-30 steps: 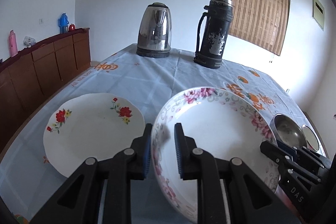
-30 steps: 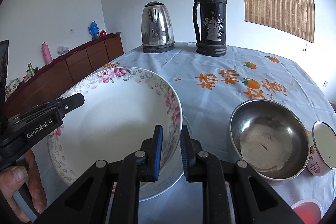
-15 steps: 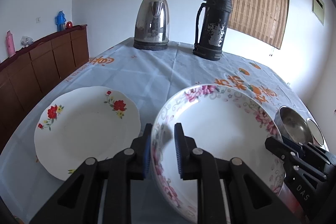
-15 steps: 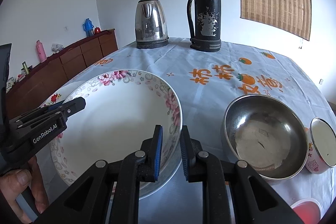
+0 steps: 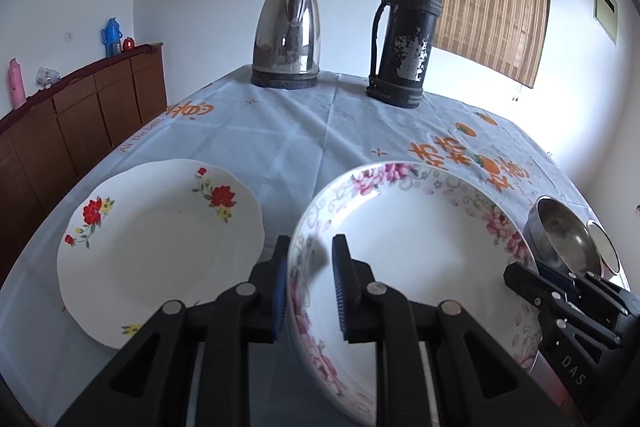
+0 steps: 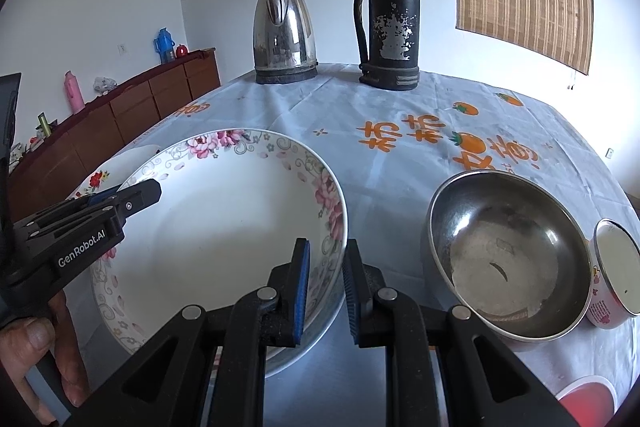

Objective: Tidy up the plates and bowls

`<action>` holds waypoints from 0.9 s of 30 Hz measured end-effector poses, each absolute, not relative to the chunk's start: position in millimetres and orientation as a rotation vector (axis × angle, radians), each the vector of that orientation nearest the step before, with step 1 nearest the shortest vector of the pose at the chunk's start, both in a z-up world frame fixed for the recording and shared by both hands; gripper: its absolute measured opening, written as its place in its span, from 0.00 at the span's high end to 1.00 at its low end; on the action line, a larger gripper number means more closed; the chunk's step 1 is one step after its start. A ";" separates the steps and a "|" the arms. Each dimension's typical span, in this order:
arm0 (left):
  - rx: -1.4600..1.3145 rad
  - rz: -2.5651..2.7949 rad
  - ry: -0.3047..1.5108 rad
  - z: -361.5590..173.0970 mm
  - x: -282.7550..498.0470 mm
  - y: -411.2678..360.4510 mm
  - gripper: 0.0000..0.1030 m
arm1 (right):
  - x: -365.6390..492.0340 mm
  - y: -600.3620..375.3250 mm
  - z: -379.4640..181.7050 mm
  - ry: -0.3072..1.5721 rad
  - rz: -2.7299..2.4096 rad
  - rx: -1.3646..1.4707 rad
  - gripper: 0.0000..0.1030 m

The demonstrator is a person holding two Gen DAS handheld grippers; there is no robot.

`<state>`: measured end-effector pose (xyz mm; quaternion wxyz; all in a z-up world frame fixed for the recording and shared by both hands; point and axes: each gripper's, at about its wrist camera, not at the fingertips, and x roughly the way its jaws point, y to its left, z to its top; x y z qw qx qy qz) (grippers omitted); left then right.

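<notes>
Since a second ago the pink-flowered plate has kept its place between both sets of jaws, but the table things sit differently in the left wrist view: the red-flowered plate lies higher and nearer the jaws, and the kettle and flask stand lower.

Left wrist view: the left gripper point(image 5: 308, 281) is clamped on the near left rim of the pink-flowered plate point(image 5: 416, 251), one blue pad outside the rim and one inside, the jaws almost fully closed. The plate is tilted, its far edge raised over the blue tablecloth point(image 5: 296, 135). Just to its left the red-flowered plate point(image 5: 160, 247) lies flat on the cloth, close to the held plate's edge; whether they touch I cannot tell. At the right edge the right gripper's black body crosses in front of a steel bowl point(image 5: 560, 231). A steel kettle point(image 5: 287, 35) and a worn black flask point(image 5: 404, 35) stand upright at the far end of the table.

Right wrist view: the right gripper point(image 6: 325, 283) pinches the plate's point(image 6: 224, 227) right rim, its jaws narrowly apart with the rim between the pads. The left gripper point(image 6: 132, 197) grips the opposite rim, a hand point(image 6: 36, 355) below it. The steel bowl point(image 6: 508, 263) sits on the cloth to the right, well apart from the plate, with an enamel cup point(image 6: 616, 275) beside it.
</notes>
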<state>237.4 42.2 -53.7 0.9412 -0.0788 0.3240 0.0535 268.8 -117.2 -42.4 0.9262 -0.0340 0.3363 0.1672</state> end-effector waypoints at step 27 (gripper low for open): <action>-0.150 0.104 0.700 -60.5 243.8 39.3 0.83 | 273.4 -116.0 -47.7 0.708 0.324 -0.096 0.82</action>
